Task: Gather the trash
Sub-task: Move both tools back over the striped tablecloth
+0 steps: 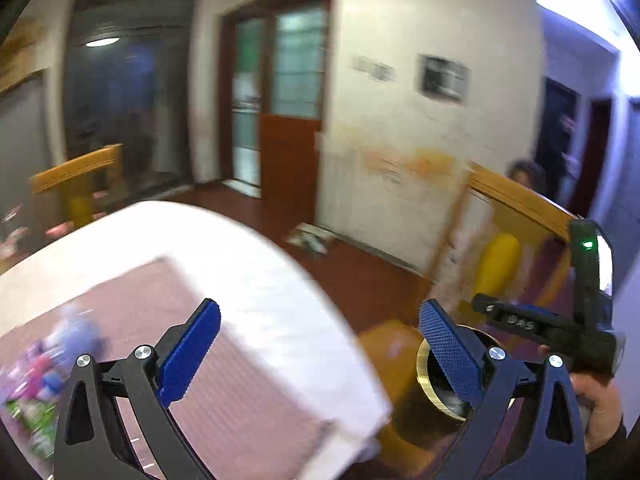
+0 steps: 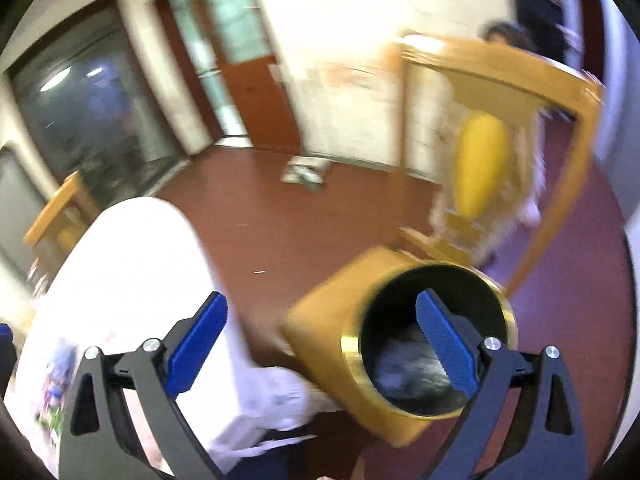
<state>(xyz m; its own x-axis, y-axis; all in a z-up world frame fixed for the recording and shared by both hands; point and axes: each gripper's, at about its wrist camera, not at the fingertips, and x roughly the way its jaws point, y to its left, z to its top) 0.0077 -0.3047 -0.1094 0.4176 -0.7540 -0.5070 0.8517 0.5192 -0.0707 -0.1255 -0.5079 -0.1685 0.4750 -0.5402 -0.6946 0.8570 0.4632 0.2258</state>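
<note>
Blur smeared both views, so detail was poor. The left claw (image 1: pixel 320 344) was spread wide and held nothing; the right claw (image 2: pixel 320 336) likewise gaped empty. The trash (image 1: pixel 40 376), a bright jumble of wrappers, lay on the surface (image 1: pixel 248 264) near its left edge, well apart from the bin (image 2: pixel 428 340), a gold-rimmed can with a dark liner standing on the floor (image 2: pixel 304 224) just beside the surface's corner. The risk, as I judged it, was a misaimed reach: neither claw was lined up with the wrappers, and grabbing at this speed could scatter them or catch the white cloth. What the wrappers were could not be made out, and the bin's base was cut off.
</note>
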